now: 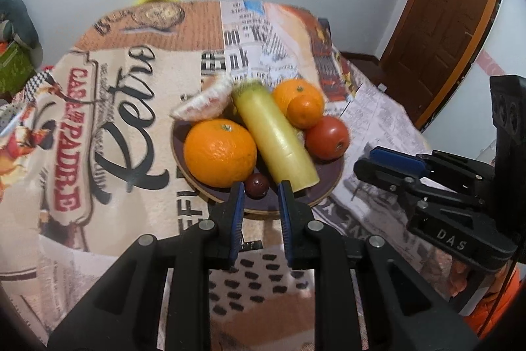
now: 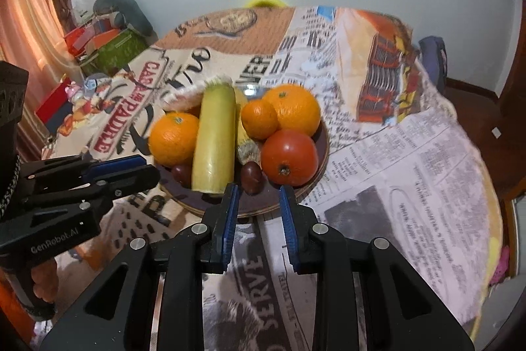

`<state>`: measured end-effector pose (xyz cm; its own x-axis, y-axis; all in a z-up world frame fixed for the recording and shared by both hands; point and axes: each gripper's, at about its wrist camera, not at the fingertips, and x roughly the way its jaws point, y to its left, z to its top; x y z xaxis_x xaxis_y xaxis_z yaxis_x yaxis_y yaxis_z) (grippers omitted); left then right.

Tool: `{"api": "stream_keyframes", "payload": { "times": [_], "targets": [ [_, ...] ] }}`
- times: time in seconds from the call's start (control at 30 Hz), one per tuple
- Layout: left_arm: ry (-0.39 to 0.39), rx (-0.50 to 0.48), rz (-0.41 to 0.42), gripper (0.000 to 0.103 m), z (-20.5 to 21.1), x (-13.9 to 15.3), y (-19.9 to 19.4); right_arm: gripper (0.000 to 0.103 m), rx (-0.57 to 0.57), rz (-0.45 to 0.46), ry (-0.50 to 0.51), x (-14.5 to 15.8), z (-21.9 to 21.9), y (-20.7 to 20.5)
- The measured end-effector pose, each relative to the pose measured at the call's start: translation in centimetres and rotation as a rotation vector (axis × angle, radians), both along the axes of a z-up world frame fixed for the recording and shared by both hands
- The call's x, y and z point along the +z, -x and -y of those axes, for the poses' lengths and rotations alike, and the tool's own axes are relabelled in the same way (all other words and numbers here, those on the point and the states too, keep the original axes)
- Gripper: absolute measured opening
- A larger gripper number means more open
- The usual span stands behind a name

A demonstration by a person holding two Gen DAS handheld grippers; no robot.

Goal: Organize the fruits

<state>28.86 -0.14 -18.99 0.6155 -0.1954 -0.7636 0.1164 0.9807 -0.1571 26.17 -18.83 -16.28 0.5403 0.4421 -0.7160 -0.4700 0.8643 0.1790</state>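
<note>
A dark round plate (image 1: 322, 183) (image 2: 315, 180) holds the fruit: a big orange (image 1: 219, 153) (image 2: 173, 138), a long yellow-green piece (image 1: 274, 134) (image 2: 215, 137), two more oranges (image 1: 297, 94) (image 2: 294, 109), a red tomato (image 1: 327, 137) (image 2: 289, 158), a peeled citrus segment (image 1: 203, 102) and small dark fruits (image 1: 257, 185) (image 2: 251, 173). My left gripper (image 1: 261, 189) is open and empty at the plate's near rim. My right gripper (image 2: 259, 193) is open and empty at the near rim too; it also shows in the left wrist view (image 1: 388, 158).
The table is covered by a printed cloth (image 1: 115, 120) (image 2: 411, 170). Boxes and clutter (image 2: 105, 45) stand at the far left. A wooden door (image 1: 453, 5) is at the right. A yellow object (image 2: 263, 0) sits behind the table's far edge.
</note>
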Motion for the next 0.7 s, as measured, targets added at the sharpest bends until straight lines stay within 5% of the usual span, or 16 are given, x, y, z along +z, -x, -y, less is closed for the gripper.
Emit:
{"api": "stream_keyframes", "payload": {
  "times": [0.5, 0.7],
  "targets": [
    [-0.027, 0.036, 0.383, 0.020, -0.2, 14.5, 12.1, 0.029, -0.042, 0.350, -0.150, 13.7, 2.2, 10.8],
    [-0.034, 0.045, 0.534, 0.020, 0.0, 19.1, 17.8, 0.035, -0.068, 0.485, -0.198, 17.0, 2.7, 15.6]
  ]
}}
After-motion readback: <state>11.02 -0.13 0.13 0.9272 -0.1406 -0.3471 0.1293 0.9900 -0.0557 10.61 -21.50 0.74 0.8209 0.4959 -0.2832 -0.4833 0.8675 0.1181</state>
